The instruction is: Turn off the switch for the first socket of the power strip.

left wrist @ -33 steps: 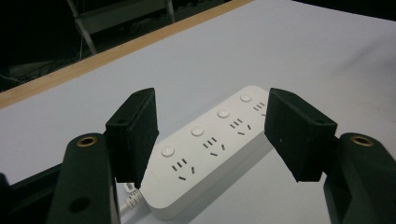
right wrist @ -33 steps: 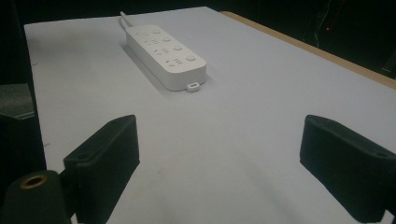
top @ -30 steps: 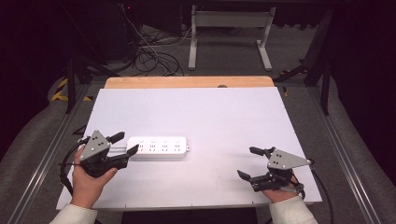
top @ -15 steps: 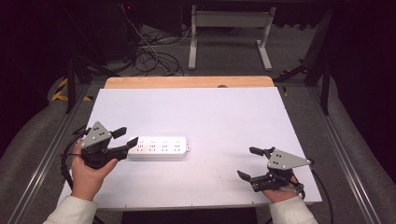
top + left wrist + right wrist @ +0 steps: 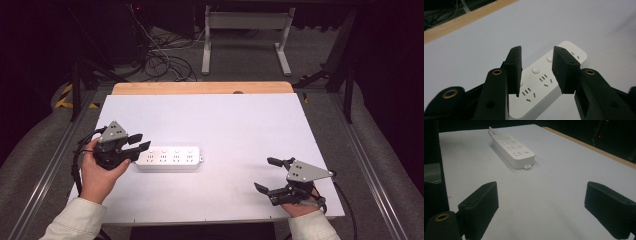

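White table (image 5: pixel 240 120), dark room; left gripper (image 5: pixel 136 142) closing, unclamped, over power strip (image 5: pixel 170 158); right gripper (image 5: pixel 266 175) wide, empty

No readable text, labels or signs anywhere.

Your left gripper (image 5: pixel 134 145) sits at the left end of the white power strip (image 5: pixel 170 158), which lies flat on the white table (image 5: pixel 225 120) left of centre. Its jaws have just been closing and now stand narrowly apart, tips right at the strip's end; whether they touch it cannot be told. Your right gripper (image 5: pixel 266 174) rests near the near right corner, well apart from the strip, jaws spread wide with nothing between them.
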